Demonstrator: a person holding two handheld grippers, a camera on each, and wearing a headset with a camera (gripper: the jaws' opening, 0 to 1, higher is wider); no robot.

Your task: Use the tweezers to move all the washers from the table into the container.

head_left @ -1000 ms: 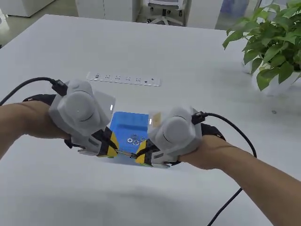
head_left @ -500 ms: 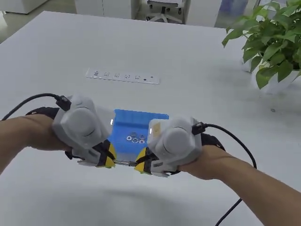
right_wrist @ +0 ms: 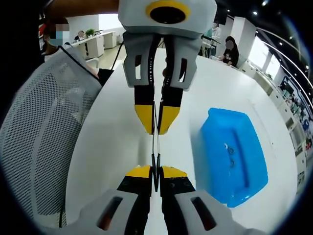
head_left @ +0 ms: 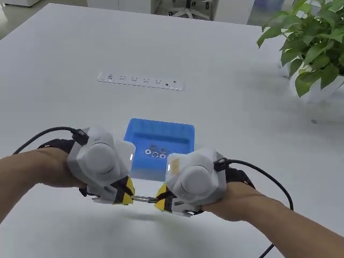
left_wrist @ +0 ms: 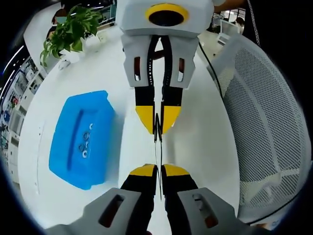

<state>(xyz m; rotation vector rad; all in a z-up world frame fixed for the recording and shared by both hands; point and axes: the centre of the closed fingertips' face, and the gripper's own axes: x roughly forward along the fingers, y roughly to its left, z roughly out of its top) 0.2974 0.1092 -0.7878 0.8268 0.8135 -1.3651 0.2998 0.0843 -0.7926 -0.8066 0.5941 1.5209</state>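
Left gripper (head_left: 128,198) and right gripper (head_left: 160,201) both clamp the tweezers (head_left: 144,199); container (head_left: 161,129) of washers (head_left: 155,153) just beyond, power strip (head_left: 141,81) farther.

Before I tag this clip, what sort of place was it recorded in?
Most likely an open-plan office: a large white table with a power strip lying on it, a potted plant near its far edge, and a mesh-backed chair pulled up at its side.
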